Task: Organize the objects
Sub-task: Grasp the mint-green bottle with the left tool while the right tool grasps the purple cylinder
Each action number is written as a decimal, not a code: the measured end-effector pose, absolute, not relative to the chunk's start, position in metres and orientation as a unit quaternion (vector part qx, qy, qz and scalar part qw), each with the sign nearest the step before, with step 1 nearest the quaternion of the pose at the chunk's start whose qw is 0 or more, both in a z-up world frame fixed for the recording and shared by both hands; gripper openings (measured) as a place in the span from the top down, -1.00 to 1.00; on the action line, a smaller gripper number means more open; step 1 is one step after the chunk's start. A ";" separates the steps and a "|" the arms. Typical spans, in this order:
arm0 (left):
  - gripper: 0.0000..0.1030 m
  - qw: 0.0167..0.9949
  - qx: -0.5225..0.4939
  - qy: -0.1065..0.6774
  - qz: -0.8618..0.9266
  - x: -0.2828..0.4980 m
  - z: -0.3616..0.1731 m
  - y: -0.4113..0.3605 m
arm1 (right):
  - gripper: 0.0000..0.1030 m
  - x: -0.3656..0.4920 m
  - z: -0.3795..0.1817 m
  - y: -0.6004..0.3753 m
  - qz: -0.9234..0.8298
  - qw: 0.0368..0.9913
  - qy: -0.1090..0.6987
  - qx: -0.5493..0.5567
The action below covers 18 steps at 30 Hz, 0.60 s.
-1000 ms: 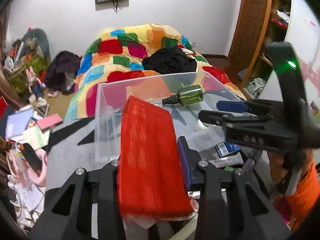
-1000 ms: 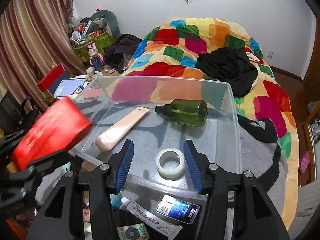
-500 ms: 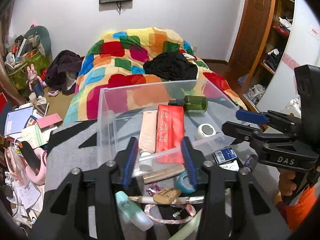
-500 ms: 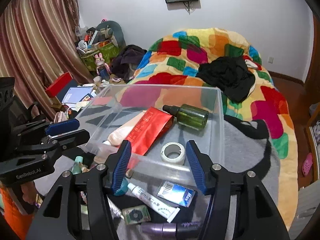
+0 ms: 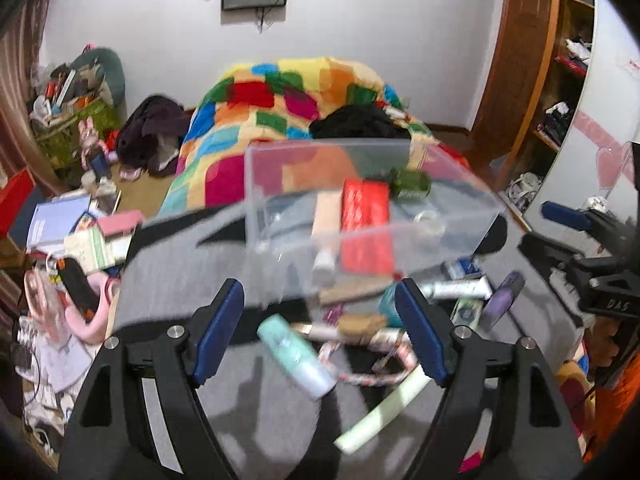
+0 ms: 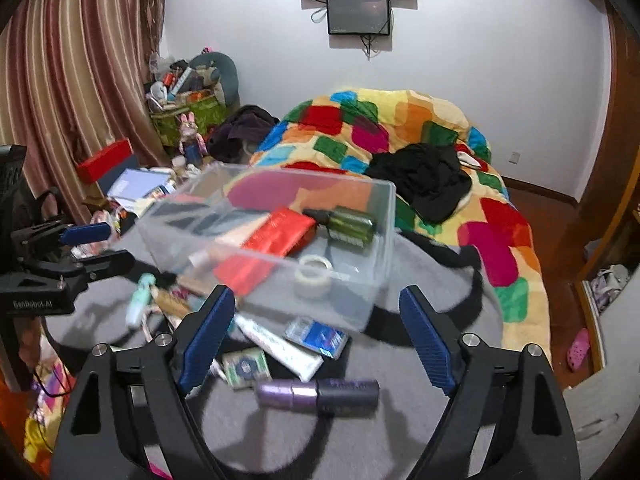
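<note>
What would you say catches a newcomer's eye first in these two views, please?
Probably the clear plastic bin in the middle of the grey surface, with a bright red packet lying in it next to a green bottle and a tape roll. In front of the bin lies a jumble of loose toiletries, including a purple tube. Behind everything is the loud patchwork quilt on the bed.

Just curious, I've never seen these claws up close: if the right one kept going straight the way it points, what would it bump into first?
Probably the near wall of the clear plastic box, about where the tape roll lies inside; depth is uncertain.
</note>
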State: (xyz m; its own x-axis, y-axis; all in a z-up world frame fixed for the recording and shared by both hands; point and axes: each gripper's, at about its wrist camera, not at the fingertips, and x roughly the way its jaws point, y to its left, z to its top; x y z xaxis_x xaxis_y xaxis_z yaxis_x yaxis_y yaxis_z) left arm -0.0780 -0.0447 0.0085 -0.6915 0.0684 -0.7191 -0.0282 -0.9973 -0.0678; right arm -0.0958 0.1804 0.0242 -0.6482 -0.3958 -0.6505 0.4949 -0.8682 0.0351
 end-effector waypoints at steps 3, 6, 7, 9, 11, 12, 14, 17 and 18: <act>-0.51 0.018 -0.413 -0.036 0.910 -0.073 -0.010 -0.054 | -0.61 -0.090 0.011 0.188 -0.902 0.235 0.083 0.353; -0.51 0.011 -0.441 -0.047 0.896 -0.072 -0.030 -0.062 | -0.61 -0.088 -0.005 0.196 -0.894 0.233 0.079 0.375; -0.51 0.009 -0.451 -0.051 0.891 -0.073 -0.037 -0.064 | -0.61 -0.088 -0.010 0.198 -0.890 0.234 0.075 0.384; -0.51 0.004 -0.465 -0.055 0.884 -0.075 -0.047 -0.066 | -0.61 -0.091 -0.020 0.201 -0.881 0.233 0.058 0.407; -0.51 -0.001 -0.469 -0.060 0.881 -0.079 -0.052 -0.067 | -0.61 -0.095 -0.029 0.203 -0.873 0.230 0.031 0.428; -0.51 -0.003 -0.469 -0.063 0.881 -0.081 -0.053 -0.067 | -0.61 -0.098 -0.032 0.203 -0.870 0.226 0.016 0.437; -0.51 -0.008 -0.466 -0.067 0.882 -0.085 -0.054 -0.065 | -0.61 -0.101 -0.037 0.201 -0.870 0.213 -0.006 0.444; -0.51 -0.019 -0.462 -0.058 0.885 -0.088 -0.058 -0.062 | -0.61 -0.106 -0.041 0.194 -0.877 0.181 -0.007 0.446; -0.50 -0.021 -0.460 -0.054 0.886 -0.087 -0.058 -0.062 | -0.61 -0.107 -0.044 0.193 -0.877 0.172 -0.004 0.449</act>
State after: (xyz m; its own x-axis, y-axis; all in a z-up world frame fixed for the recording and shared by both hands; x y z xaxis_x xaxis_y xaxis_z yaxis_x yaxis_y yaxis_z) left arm -0.0872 -0.0617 -0.0580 -0.5766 0.0124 -0.8170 0.0874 -0.9932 -0.0768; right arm -0.1069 0.1925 -0.0442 -0.5379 -0.3058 -0.7856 0.2978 -0.9407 0.1623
